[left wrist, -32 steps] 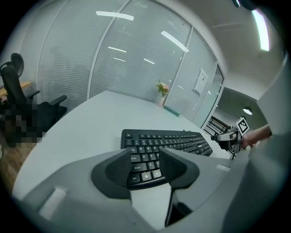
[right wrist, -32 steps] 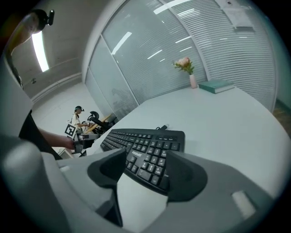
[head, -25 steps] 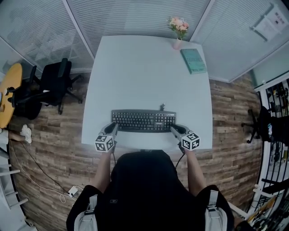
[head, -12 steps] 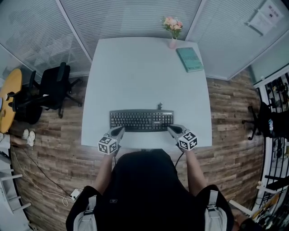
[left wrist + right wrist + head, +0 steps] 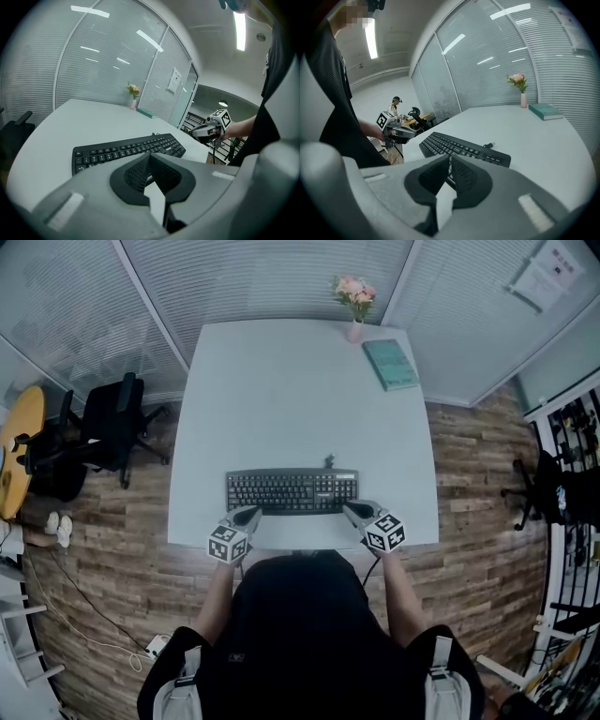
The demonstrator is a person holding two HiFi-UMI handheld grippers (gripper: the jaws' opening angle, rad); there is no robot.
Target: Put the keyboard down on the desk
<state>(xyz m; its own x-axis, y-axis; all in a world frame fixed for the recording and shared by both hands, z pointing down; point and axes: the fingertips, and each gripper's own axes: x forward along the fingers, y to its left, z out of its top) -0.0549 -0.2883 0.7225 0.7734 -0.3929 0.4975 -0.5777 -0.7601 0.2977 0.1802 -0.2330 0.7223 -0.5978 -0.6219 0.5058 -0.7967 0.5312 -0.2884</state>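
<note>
Overhead, two low views; keyboard (image 5: 292, 491) shared

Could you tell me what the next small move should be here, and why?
Probably draw the left tool and right tool back: both are shut and empty, by the near corners of the keyboard, which lies flat on the desk.

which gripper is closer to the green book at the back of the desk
Right. The right gripper is by the right end of the keyboard, on the same side as the book; the left gripper is by its left end.
</note>
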